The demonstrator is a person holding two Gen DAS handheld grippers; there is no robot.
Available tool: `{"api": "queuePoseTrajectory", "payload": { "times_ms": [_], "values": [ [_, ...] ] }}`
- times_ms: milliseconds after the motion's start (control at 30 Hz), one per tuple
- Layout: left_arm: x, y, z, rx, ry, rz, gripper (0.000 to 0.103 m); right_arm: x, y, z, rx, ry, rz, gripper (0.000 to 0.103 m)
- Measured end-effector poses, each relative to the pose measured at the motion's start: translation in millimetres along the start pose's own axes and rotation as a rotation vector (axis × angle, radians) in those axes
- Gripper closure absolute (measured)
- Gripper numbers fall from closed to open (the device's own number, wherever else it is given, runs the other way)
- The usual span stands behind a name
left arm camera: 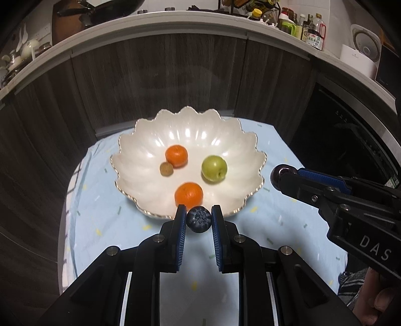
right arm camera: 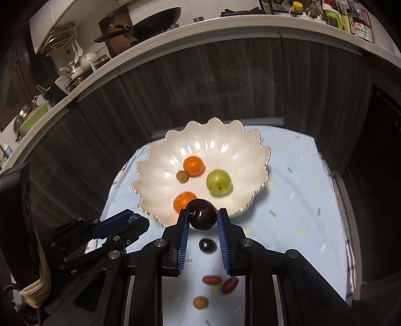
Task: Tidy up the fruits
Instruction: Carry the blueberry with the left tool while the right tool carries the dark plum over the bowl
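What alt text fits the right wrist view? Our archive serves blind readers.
The right gripper pinches a dark plum near a scalloped white bowl holding two oranges, a green fruit and a small brown one; loose fruits lie on the blue cloth.

Glossy pearly bowl [left arm camera: 140, 160] on matt pale-blue cloth [left arm camera: 100, 200]; dark wood-grain cabinet fronts [left arm camera: 155, 75] behind.

A pale blue cloth [left arm camera: 105, 200] with small coloured flecks covers the worktop. Behind it stand dark wood-grain cabinet fronts [left arm camera: 155, 82] under a grey counter edge [right arm camera: 225, 27]. On that counter sit a black wok [right arm camera: 153, 20], sauce bottles [left arm camera: 313, 30] and a white rice cooker [left arm camera: 361, 50].
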State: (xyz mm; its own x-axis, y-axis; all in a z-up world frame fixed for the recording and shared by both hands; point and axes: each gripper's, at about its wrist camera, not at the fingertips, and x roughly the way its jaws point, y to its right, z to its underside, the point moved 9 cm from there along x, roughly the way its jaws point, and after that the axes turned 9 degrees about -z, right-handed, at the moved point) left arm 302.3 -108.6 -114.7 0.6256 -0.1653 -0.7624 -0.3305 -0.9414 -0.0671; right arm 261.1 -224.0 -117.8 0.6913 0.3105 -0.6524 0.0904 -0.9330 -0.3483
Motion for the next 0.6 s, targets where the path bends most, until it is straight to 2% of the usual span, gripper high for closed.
{"api": "queuePoseTrajectory", "payload": {
  "times_ms": [600],
  "values": [
    [20, -21, -35, -0.025, 0.027, -0.024, 0.082, 21, 4, -35, -0.011, 0.023, 0.012, 0.079]
  ]
}}
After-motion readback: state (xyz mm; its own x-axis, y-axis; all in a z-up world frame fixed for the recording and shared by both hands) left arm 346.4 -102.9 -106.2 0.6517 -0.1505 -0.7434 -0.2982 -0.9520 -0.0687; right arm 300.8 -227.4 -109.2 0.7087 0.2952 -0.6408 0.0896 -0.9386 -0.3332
